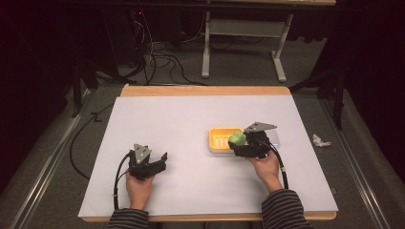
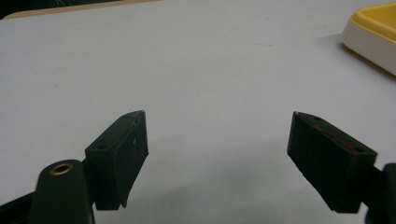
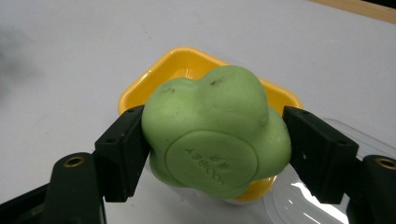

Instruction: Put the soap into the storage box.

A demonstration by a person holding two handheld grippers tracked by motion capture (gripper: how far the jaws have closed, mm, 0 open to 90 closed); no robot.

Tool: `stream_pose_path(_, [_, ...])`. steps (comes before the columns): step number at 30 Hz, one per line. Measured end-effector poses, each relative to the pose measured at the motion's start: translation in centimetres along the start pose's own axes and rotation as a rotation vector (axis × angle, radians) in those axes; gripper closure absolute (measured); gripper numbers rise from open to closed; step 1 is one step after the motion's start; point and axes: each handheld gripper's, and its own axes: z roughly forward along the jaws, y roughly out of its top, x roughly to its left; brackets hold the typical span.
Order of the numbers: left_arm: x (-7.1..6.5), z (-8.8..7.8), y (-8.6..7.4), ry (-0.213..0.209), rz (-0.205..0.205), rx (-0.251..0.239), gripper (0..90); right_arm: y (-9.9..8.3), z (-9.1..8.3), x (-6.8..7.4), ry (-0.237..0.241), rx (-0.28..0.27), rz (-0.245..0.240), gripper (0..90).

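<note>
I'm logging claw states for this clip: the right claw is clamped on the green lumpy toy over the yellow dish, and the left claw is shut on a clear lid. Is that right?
Not quite. The left claw is open and holds nothing, as the left gripper view shows. The rest stands: the right claw is clamped on the green lumpy toy over the yellow dish.

One green lumpy toy [image 3: 217,133] between the jaws, one yellow dish [image 3: 140,86] behind, one clear lid [image 3: 327,205] beside.
</note>
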Motion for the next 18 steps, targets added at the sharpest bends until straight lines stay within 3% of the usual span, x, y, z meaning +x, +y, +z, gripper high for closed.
stream_pose_path(5, [0.0,0.0,0.0,0.001,0.001,0.000,20.9,0.2,0.9,-0.3,0.006,0.001,0.032,27.3])
stream_pose_path(12, [0.0,0.0,0.0,0.002,0.003,0.002,21.0,0.8,1.6,0.0,-0.004,-0.008,0.033,27.3])
stream_pose_path(18, [-0.1,0.0,0.0,0.001,0.005,0.001,21.0,1.5,2.8,0.3,0.011,0.016,0.022,27.2])
